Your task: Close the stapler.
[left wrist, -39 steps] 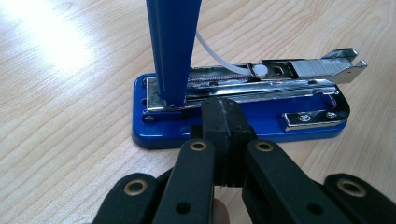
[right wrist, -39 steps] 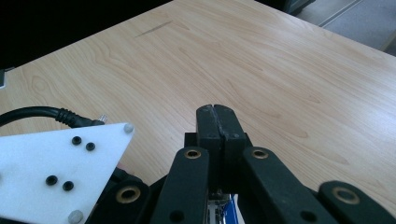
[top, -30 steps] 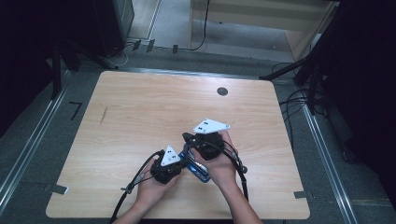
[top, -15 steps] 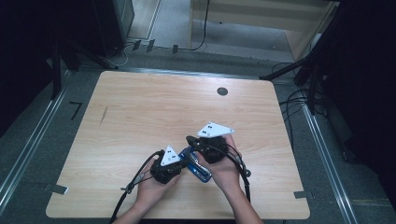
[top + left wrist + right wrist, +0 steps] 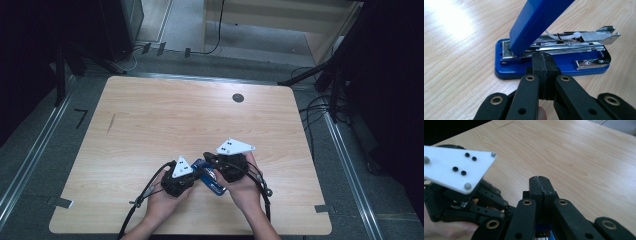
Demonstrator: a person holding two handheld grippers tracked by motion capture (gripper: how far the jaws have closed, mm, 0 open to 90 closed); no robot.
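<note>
- Nearest us, our left claw [image 5: 192,175] is clenched, jaws pressed flat together with nothing between them; the left gripper view shows its tip just short of the blue stapler [image 5: 554,62], close against the base's near edge.
- The stapler lies on the wooden surface [image 5: 165,120] between our two claws, its blue top arm [image 5: 536,22] swung up and open, the metal staple channel [image 5: 574,41] bare beneath.
- Our right claw [image 5: 209,159] is also clenched, jaws meeting; a bit of blue shows below them in the right gripper view, though we cannot tell whether they touch it.
- Beyond both claws, a dark round grommet [image 5: 238,98] sits far off.
</note>
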